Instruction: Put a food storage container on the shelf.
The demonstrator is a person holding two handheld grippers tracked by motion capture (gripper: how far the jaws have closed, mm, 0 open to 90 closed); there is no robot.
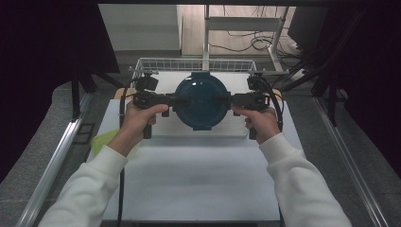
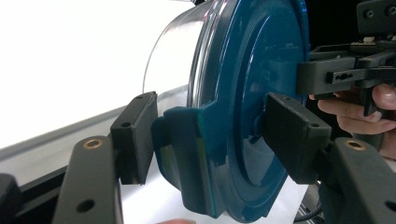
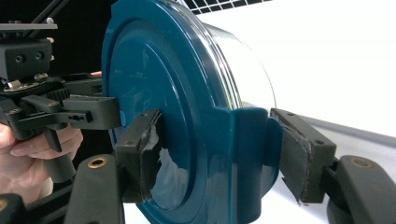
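Note:
A round container (image 1: 201, 99) with a clear body and a dark teal lid (image 2: 261, 93) stands on the white table, just in front of a wire basket. A teal clip folds down over the lid's rim on each side. My left gripper (image 1: 178, 100) is at the left clip (image 2: 187, 158), one pad on the lid's top and the other against the clip's outer face. My right gripper (image 1: 226, 100) holds the right clip (image 3: 247, 158) the same way, with its pads (image 3: 303, 154) pressed on clip and lid. Across the lid, each gripper view shows the other gripper.
A white wire basket (image 1: 194, 64) stands at the table's far edge behind the container. A yellow-green cloth (image 1: 105, 140) lies at the left edge under the left forearm. Metal rails (image 1: 52, 165) run along both sides of the white table (image 1: 198, 175).

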